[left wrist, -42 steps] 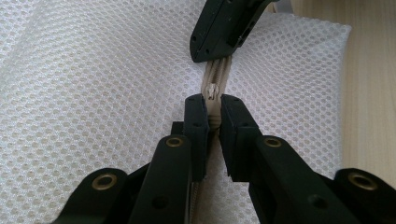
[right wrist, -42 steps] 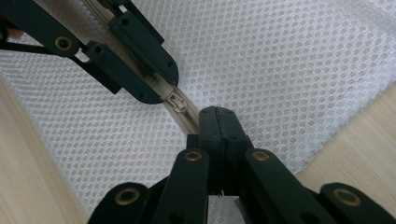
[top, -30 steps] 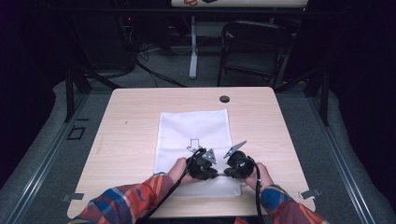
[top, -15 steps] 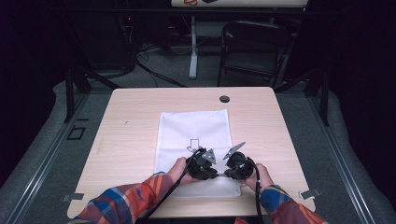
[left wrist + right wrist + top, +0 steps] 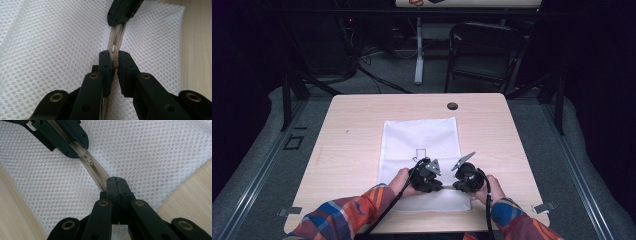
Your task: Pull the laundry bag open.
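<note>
With your left gripper (image 5: 113, 62) pinching the beige zipper's slider (image 5: 113, 58) and right gripper (image 5: 116, 185) fingers clamping the tape on the white mesh bag (image 5: 422, 142), the zipping has hardly started.

We find the bag (image 5: 419, 145) lying mid-table (image 5: 352, 130), its zipper (image 5: 96, 171) along the near edge; our grippers, left (image 5: 426, 176) beside right (image 5: 466, 176), sit on it; a disc (image 5: 452, 106) lies behind.

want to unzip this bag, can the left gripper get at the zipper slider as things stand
Probably yes: the left gripper already pinches the zipper slider, with bare mesh bag around it, while the right gripper clamps the zipper tape apart from it.
</note>
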